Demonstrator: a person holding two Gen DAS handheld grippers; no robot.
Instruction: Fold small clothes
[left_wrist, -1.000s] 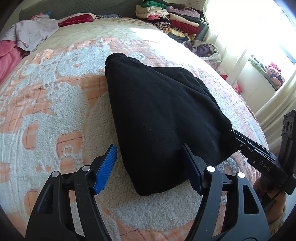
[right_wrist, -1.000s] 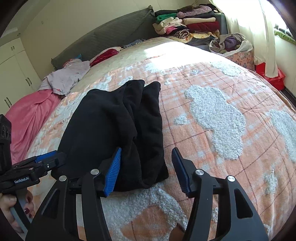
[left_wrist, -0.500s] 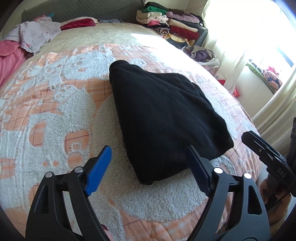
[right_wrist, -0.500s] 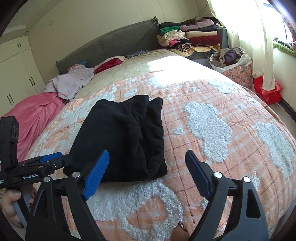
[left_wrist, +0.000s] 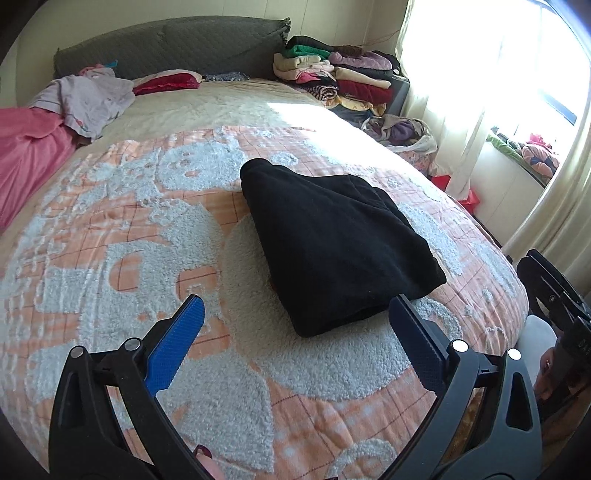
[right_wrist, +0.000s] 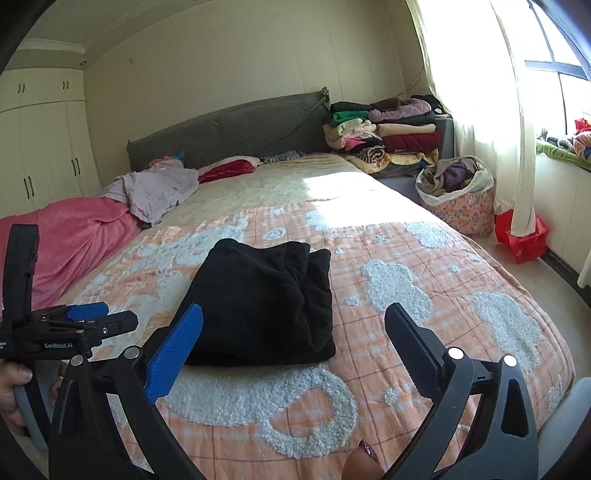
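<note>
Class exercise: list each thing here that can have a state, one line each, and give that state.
black garment: folded, lying flat on the bedspread, held by neither gripper
left gripper: jaws opening, nothing between them
right gripper: jaws opening, empty
wardrobe doors: shut
laundry basket: upright, full of clothes

black garment (left_wrist: 332, 240) on orange checked blanket (left_wrist: 110, 240) with white fleecy patches.

Matt fleecy black garment (left_wrist: 332, 240); tufted blanket (left_wrist: 110, 221).
</note>
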